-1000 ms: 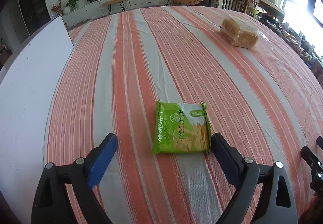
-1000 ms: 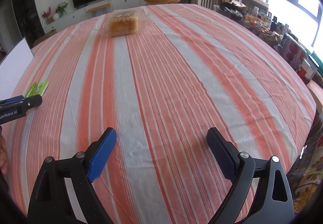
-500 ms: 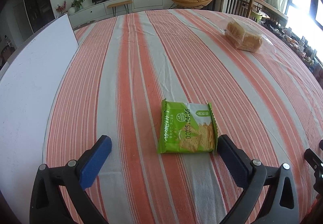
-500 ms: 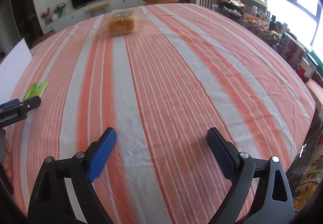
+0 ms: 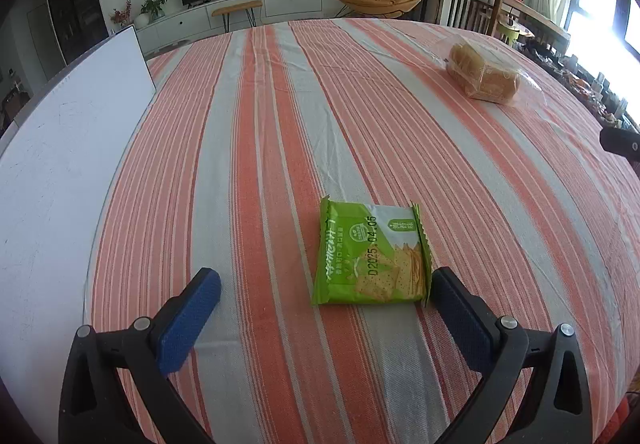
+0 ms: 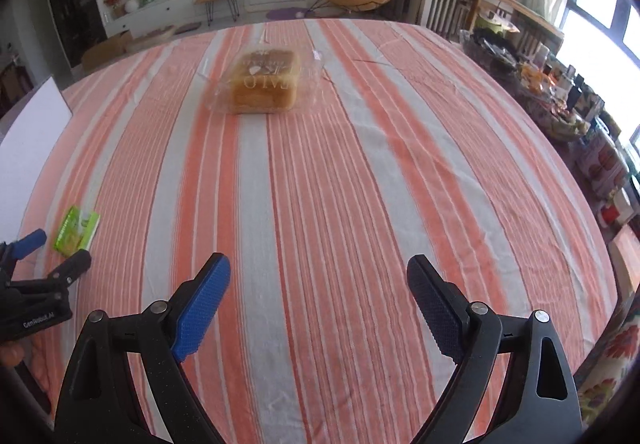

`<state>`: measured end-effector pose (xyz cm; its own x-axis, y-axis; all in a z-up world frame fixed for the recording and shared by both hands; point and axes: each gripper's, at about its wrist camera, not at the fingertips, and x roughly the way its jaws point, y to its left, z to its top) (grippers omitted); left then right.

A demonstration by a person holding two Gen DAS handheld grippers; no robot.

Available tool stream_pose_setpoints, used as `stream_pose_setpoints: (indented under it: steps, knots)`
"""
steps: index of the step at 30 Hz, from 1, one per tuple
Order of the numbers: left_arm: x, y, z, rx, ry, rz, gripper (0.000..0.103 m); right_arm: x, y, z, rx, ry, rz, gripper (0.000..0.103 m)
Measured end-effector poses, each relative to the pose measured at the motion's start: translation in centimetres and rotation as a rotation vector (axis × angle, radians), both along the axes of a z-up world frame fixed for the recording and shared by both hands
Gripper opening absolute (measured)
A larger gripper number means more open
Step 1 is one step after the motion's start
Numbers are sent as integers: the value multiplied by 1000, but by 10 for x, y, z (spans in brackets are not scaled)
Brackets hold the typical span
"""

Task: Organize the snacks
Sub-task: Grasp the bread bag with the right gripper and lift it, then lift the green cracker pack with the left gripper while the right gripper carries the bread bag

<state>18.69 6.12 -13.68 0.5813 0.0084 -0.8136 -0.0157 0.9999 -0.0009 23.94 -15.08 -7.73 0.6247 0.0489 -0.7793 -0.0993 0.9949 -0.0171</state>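
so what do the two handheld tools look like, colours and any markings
Both are black plastic frames with triangular cut-outs and silver rivets. The left tool has two fingers faced with knurled blue pads; one pad looks bright blue, the other darker navy. The right tool is built the same. Seen from the right wrist view, the left tool's body carries small white lettering. No cables or sleeves show.

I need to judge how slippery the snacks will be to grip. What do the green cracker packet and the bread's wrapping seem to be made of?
Green cracker packet: looks like thin printed plastic film with a slight sheen; crimped zigzag end seals and a stamped date suggest it.
Bread bag: clear, soft plastic, glossy and crinkled; the loaf shows through and loose film spreads onto the striped tablecloth.
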Motion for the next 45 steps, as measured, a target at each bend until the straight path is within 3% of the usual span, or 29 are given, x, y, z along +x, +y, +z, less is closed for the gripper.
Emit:
stream_pose_setpoints:
  steps: [3,7,16,21,24,28,33,37,45]
  knots:
    - [0,0,0,0,0,0,103,60,10,16,64,-2,4,92]
    - [0,0,0,0,0,0,103,122,23,5,118,58,-13,92]
    - [0,0,0,0,0,0,103,160,57,-44,20,87,42,94]
    - [0,0,0,0,0,0,103,155,63,-50,0,38,60,95]
    - [0,0,0,0,0,1,103,156,62,-55,-12,49,41,95]
    - [0,0,0,0,0,0,103,159,75,-58,-107,80,36,93]
    - [0,0,0,0,0,0,103,152,66,-56,-91,136,48,91]
    - [0,0,0,0,0,0,103,126,53,-56,-76,143,65,91]
    - [0,0,0,-1,-1,0,103,28,22,-57,-63,92,126,93]
